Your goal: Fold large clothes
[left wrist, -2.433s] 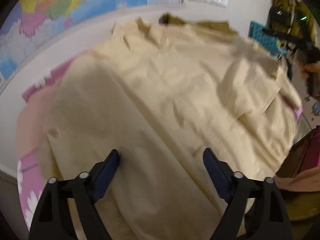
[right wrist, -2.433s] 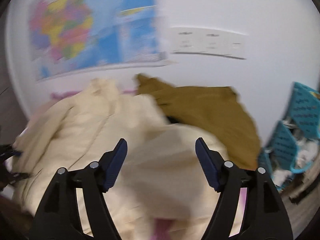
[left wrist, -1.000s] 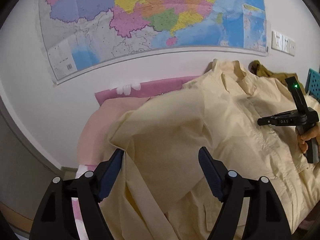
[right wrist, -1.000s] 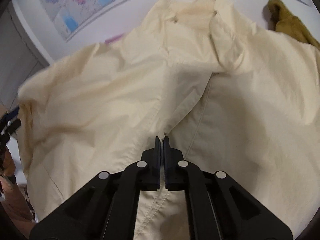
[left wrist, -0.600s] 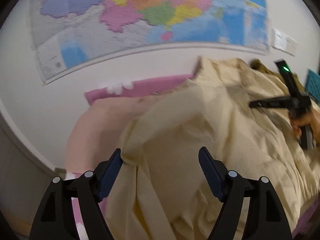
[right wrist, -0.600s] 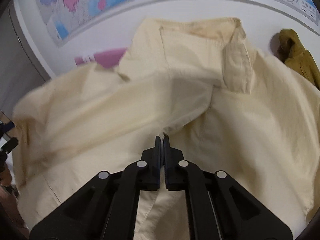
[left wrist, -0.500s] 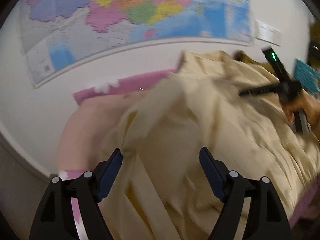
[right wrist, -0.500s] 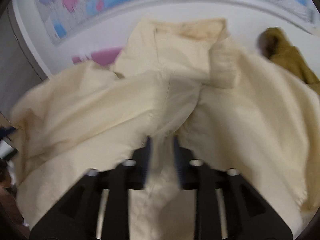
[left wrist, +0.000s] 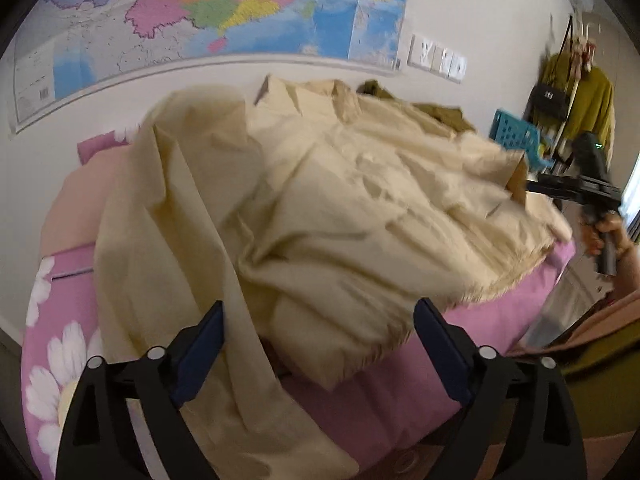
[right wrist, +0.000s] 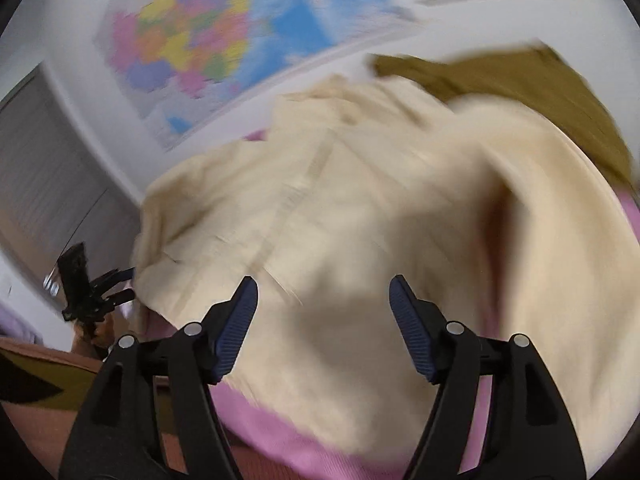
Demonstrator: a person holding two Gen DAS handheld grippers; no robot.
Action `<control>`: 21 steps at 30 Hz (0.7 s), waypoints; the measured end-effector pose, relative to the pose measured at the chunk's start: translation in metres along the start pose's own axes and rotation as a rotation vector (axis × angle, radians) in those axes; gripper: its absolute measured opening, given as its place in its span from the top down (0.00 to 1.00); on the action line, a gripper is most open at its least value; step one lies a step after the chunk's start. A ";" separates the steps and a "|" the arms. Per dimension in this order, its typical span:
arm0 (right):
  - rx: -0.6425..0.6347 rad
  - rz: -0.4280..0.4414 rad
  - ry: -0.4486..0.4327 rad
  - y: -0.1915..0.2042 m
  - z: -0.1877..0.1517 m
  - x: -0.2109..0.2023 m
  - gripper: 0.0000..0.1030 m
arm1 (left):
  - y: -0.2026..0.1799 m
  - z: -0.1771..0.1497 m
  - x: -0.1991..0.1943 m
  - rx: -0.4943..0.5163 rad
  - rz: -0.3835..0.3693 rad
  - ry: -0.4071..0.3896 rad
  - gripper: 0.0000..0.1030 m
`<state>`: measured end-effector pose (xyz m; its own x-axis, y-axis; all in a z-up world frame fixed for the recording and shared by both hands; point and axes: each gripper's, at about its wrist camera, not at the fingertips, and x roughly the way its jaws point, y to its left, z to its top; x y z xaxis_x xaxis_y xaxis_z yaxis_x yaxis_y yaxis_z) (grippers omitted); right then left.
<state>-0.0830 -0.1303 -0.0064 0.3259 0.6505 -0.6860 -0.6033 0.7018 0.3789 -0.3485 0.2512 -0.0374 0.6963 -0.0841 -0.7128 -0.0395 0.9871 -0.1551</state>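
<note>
A large cream shirt point(left wrist: 340, 208) lies crumpled on the pink bed point(left wrist: 460, 340), collar toward the wall. My left gripper point(left wrist: 318, 344) hovers over its near hem with jaws still opening. A hanging strip of the cloth runs past the left pad point(left wrist: 204, 340), and the pads press on nothing. In the right wrist view the shirt point(right wrist: 360, 208) is blurred and fills the middle. My right gripper point(right wrist: 322, 308) is above it, jaws opening, nothing held. Each gripper shows in the other's view: the right gripper point(left wrist: 576, 188) in a hand at the right edge, the left gripper point(right wrist: 108, 284) at the far left.
An olive garment point(left wrist: 436, 116) lies behind the shirt by the wall. A blue basket point(left wrist: 516, 136) and a coat rack point(left wrist: 588, 96) with a green top stand at the right. A map point(left wrist: 200, 20) covers the wall. A peach cloth point(left wrist: 76, 208) lies on the bed's left.
My right gripper let go of the shirt's front edge, opened and pulled away to the right. The left gripper opened wider and swung toward the near hem. The shirt now lies bunched.
</note>
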 end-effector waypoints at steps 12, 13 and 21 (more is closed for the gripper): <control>0.223 0.152 0.021 -0.037 -0.052 0.025 0.65 | -0.024 -0.009 0.040 0.029 0.138 0.093 0.33; 0.239 0.180 0.015 -0.040 -0.053 0.025 0.81 | -0.021 -0.008 0.037 -0.005 0.133 0.076 0.60; 0.188 0.300 -0.096 -0.017 -0.040 -0.036 0.89 | 0.008 0.009 -0.024 -0.185 0.024 0.050 0.91</control>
<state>-0.1134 -0.1778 -0.0129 0.2274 0.8535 -0.4688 -0.5413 0.5110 0.6678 -0.3593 0.2620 -0.0149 0.6576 -0.0716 -0.7499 -0.1902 0.9474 -0.2573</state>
